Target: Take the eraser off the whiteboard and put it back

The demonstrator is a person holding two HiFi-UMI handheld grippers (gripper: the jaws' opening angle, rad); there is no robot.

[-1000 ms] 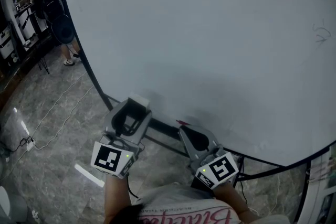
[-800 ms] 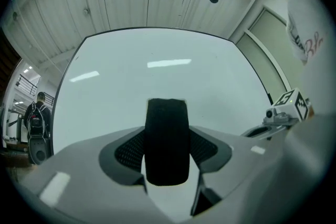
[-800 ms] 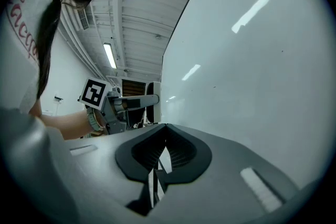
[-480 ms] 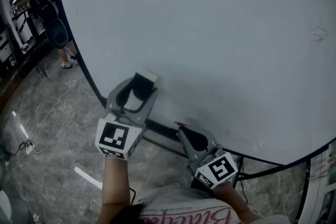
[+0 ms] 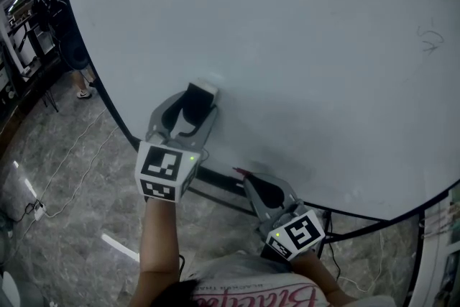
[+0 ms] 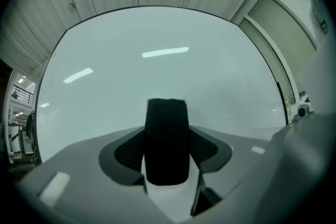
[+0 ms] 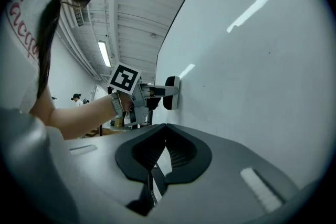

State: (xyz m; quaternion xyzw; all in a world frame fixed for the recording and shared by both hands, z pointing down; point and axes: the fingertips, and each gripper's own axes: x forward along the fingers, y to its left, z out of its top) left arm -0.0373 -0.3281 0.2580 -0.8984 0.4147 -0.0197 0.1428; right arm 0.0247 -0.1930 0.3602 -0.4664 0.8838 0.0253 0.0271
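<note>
The eraser (image 5: 202,94), black-backed with a white face, is clamped between the jaws of my left gripper (image 5: 195,107) and sits up against the lower left of the whiteboard (image 5: 309,32). The left gripper view has the eraser (image 6: 167,139) upright between the pads, the board filling the background. From the right gripper view the eraser (image 7: 171,92) has its white face at the board, the left gripper (image 7: 157,93) level behind it. My right gripper (image 5: 253,183) is lower, near the board's bottom edge; its jaws (image 7: 164,136) are shut with nothing in them.
The board's dark frame (image 5: 215,180) runs along its curved lower edge, with a small red thing (image 5: 237,171) on it. Faint pen marks (image 5: 430,39) sit at the board's right. A person (image 5: 61,18) stands far left; cables (image 5: 72,154) and a white strip (image 5: 121,246) lie on the floor.
My left gripper has carried the eraser up and in from the board's lower frame onto the white surface. The right gripper has stayed where it was.
</note>
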